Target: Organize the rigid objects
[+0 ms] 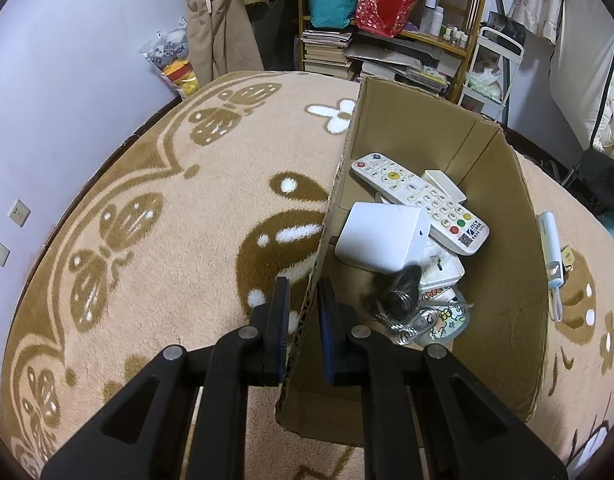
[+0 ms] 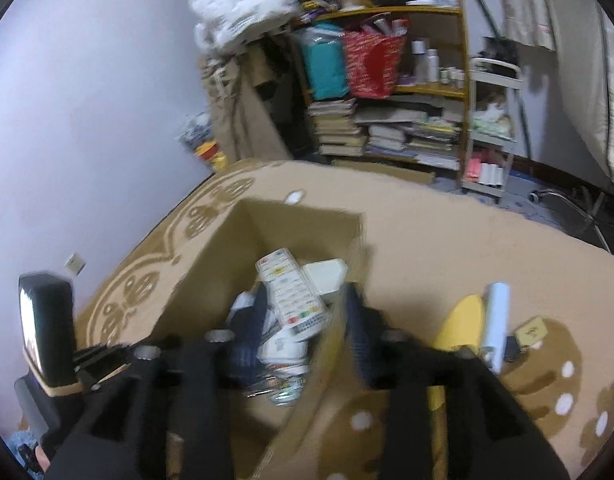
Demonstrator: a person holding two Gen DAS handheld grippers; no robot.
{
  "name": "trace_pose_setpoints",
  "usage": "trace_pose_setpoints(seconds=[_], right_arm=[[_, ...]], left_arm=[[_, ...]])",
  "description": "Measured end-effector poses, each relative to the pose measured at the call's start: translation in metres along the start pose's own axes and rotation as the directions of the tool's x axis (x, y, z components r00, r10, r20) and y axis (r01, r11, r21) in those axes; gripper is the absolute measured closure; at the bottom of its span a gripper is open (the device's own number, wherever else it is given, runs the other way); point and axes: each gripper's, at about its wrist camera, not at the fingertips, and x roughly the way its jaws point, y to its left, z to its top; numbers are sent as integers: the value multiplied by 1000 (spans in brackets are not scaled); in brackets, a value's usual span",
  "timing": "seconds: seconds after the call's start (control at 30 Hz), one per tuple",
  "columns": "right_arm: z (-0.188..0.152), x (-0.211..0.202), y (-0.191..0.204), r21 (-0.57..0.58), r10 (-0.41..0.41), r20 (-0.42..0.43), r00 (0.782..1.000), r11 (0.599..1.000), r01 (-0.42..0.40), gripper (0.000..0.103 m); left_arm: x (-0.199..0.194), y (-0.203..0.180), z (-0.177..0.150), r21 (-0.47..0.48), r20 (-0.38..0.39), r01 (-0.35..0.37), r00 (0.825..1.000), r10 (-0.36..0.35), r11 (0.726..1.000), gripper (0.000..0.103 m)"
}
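Left gripper (image 1: 303,286) jaws pinch the cardboard box (image 1: 439,128) wall; right gripper (image 2: 305,300), blurred, spread astride the opposite wall.

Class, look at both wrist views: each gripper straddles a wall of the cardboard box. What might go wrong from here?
1. The left gripper straddles one thin wall of the box; lifting there could bend it.
2. The remote lies loosely atop the pile and may slide if the box tilts.
3. The right view is blurred, so the right gripper could miss its grip.
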Motion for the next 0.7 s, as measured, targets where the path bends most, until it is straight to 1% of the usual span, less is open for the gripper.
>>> trace_pose_setpoints(seconds=[0.1,0.2,0.33,0.43,0.53,0.6,0.7], right_arm=[[6,-6,-20,32,-62,30,998,998,61,23],[10,-3,-47,83,-111,22,994,991,109,15],[10,10,-84,134,-208,-10,978,969,207,15],[5,27,-114,193,-238,-61,969,950,246,15],[0,42,-135,196,-285,-104,953,934,300,15],[-5,49,-148,192,-299,-126,946,928,319,15],[-15,53,-167,207,-341,-149,928,907,367,15]], left_arm=[[0,0,0,2,0,-2,1000,2,1000,91],[-1,-1,0,4,1,-3,1000,3,1000,91],[-2,-2,0,3,7,-1,1000,1,1000,91],[-3,-2,-1,4,7,-1,1000,1,1000,91],[-3,-2,-1,7,7,4,1000,-4,1000,91],[-4,-2,0,0,6,9,1000,-9,1000,91],[-5,-4,0,14,10,-6,1000,6,1000,91]])
